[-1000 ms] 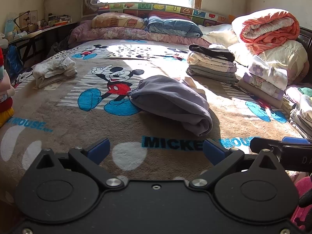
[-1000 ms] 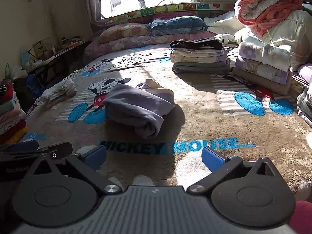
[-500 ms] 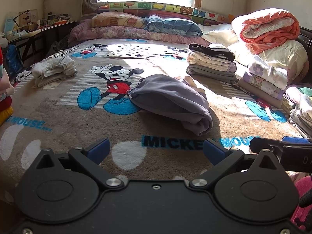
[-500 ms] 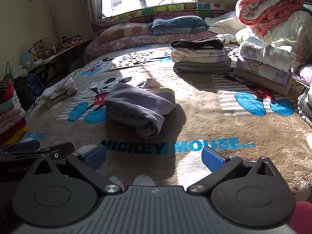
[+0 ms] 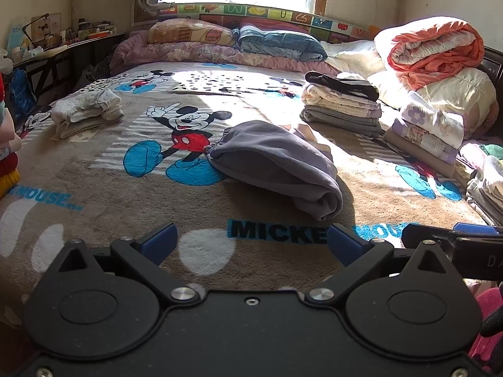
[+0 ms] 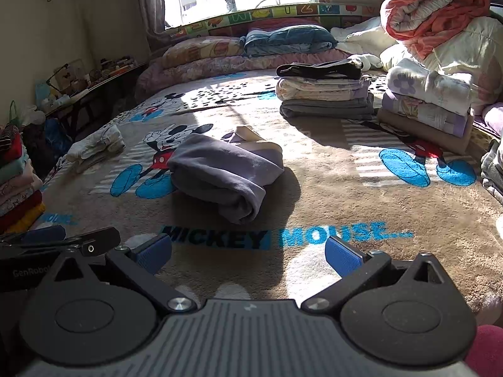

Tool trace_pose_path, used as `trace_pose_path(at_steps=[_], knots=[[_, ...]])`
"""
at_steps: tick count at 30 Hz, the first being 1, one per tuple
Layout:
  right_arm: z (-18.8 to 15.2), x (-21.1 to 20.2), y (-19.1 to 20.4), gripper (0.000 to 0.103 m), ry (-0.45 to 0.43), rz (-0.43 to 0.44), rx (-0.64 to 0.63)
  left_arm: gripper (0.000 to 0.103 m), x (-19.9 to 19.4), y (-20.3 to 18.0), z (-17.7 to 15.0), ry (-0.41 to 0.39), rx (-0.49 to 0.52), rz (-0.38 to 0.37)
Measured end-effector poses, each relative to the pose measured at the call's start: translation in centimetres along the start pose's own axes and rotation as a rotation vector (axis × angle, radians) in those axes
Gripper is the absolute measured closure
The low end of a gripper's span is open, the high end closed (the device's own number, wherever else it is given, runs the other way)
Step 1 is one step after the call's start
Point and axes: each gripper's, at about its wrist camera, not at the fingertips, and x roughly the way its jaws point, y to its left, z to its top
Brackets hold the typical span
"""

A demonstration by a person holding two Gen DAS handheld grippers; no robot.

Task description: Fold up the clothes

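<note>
We hold both grippers low over the near edge of the bed, side by side and pointing toward the window. Our left gripper [image 5: 251,240] has its blue-padded fingers spread wide with nothing between them, and our right gripper [image 6: 248,253] is spread just as wide and equally empty. Neither one touches any cloth.

The folded grey-purple fleece garment [image 5: 276,166] lies in the middle of the brown plush Mickey Mouse blanket [image 5: 125,194], well apart from both grippers. Its rolled fold faces us, just beyond the printed word "MICKEY", and its gathered end lies toward the printed Mickey figure, over his blue shoes. In the right wrist view, a pale cream piece of cloth [image 6: 251,136] shows at the garment's far side; we cannot tell whether it is a lining or a separate item.

Farther back on the right stands a neat stack of folded cream and grey clothes with a black item on top [image 5: 342,106]. Just beside it, further right, sits a pile of folded floral lilac and white bedding [image 5: 430,132], and behind that a rolled orange and white quilt [image 5: 430,50] rests on a cream one. A small folded white garment [image 5: 86,113] lies alone on the left side of the blanket.
</note>
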Motion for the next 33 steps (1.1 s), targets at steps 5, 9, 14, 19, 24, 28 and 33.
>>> trace_pose_path(at_steps=[5,9,14,19,24,28,33], knots=[[-0.1,0.3,0.1,0.000,0.006,-0.004,-0.005,0.000,0.3,0.2,0.0,0.009,-0.010,-0.006],[-0.1,0.5,-0.3,0.000,0.008,0.024,0.007,0.000,0.5,0.5,0.0,0.016,-0.019,-0.007],[-0.3,0.9,-0.6,0.000,-0.016,0.061,0.013,0.000,1.4,1.2,0.0,0.034,-0.040,-0.006],[0.0,1.9,-0.5,0.000,-0.025,0.063,-0.007,0.000,3.1,2.8,0.7,0.061,-0.108,-0.020],[0.5,3.1,0.1,0.000,-0.039,0.049,-0.049,0.000,5.0,3.7,1.1,0.095,-0.129,-0.028],[1.2,4.2,0.5,0.000,-0.036,0.053,-0.073,0.000,6.4,4.2,1.6,0.119,-0.110,-0.034],[2.0,5.9,1.2,0.000,-0.039,0.089,-0.109,0.000,8.2,5.3,2.7,0.125,-0.104,-0.049]])
